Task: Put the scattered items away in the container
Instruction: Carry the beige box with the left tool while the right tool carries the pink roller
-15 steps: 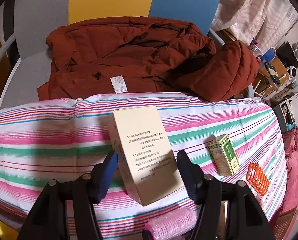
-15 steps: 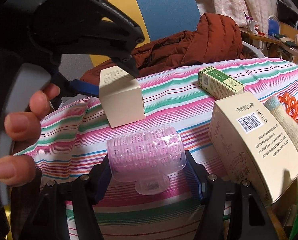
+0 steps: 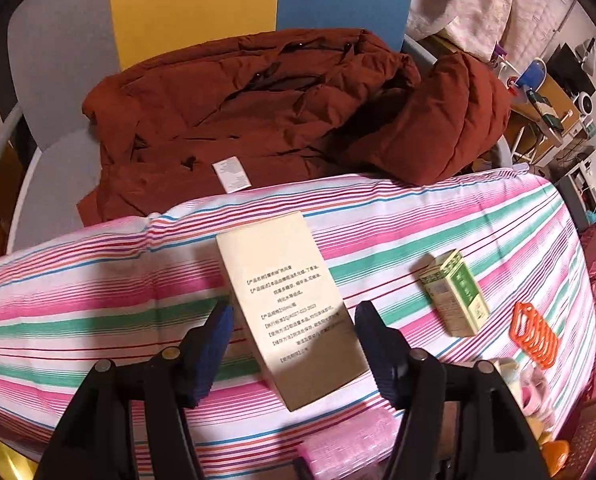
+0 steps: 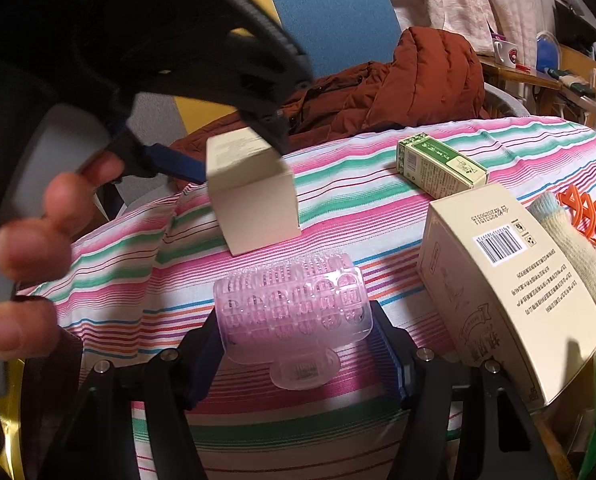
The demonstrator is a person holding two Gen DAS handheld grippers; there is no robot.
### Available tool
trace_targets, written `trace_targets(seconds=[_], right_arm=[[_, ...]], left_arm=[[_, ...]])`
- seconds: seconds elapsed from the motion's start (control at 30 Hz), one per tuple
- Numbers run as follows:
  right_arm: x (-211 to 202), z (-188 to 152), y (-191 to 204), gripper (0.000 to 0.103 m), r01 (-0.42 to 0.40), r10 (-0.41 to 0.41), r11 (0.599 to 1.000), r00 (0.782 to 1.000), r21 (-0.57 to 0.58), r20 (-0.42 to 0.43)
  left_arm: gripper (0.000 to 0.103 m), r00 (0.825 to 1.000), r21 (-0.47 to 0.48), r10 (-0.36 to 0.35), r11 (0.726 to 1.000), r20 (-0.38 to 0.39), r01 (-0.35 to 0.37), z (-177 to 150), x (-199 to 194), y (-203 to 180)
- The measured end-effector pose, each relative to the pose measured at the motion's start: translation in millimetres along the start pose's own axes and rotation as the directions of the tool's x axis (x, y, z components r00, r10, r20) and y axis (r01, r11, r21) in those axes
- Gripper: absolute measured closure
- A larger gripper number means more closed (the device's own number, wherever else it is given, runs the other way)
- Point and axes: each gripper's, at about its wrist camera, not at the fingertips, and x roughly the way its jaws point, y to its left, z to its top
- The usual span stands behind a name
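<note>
My left gripper [image 3: 292,330] is open, one finger on each side of a cream box [image 3: 288,304] that stands on the striped cloth [image 3: 78,280]; whether the pads touch it I cannot tell. The box also shows in the right wrist view [image 4: 254,192], under the left gripper's black body [image 4: 202,48]. My right gripper [image 4: 298,332] is shut on a pink hair roller [image 4: 294,308] and holds it just above the cloth. The roller also shows at the bottom of the left wrist view [image 3: 350,440].
A green box [image 3: 454,296] [image 4: 438,164] and an orange plastic piece [image 3: 534,332] lie on the cloth. A larger cream box [image 4: 506,288] and a knitted item [image 4: 570,248] lean at the right. A rust jacket [image 3: 278,112] lies on the chair behind.
My left gripper has moved forward around the cream box, which now looks slightly tilted. My right gripper still holds the roller, raised a little.
</note>
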Motion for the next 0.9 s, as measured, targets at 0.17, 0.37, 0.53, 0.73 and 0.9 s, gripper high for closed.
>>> trace_targets(seconds=[0.17, 0.37, 0.53, 0.73, 0.9], right_arm=[[0.1, 0.1, -0.1, 0.036, 0.001, -0.001, 1.000, 1.000, 0.001, 0.000], [0.5, -0.1, 0.0, 0.036, 0.010, -0.010, 1.000, 1.000, -0.006, -0.001], [0.8, 0.0, -0.2, 0.036, 0.013, -0.013, 1.000, 1.000, -0.008, -0.001], [0.9, -0.2, 0.4, 0.036, 0.019, -0.019, 1.000, 1.000, -0.012, -0.002], [1.7, -0.1, 5.5, 0.036, 0.046, -0.046, 0.998, 0.999, -0.036, -0.005]], left_arm=[[0.039, 1.000, -0.015, 0.012, 1.000, -0.009, -0.012, -13.0, -8.2, 29.4], [0.039, 0.998, -0.138, -0.044, 0.990, -0.039, 0.038, -24.2, -12.1, 56.5], [0.040, 0.996, -0.164, -0.016, 0.987, -0.090, 0.001, -29.2, 3.1, 46.0], [0.053, 0.998, -0.142, 0.010, 0.990, -0.058, -0.018, -53.8, 9.0, 53.8], [0.053, 0.999, -0.183, -0.040, 0.982, 0.013, 0.041, -78.7, -18.8, 75.0]])
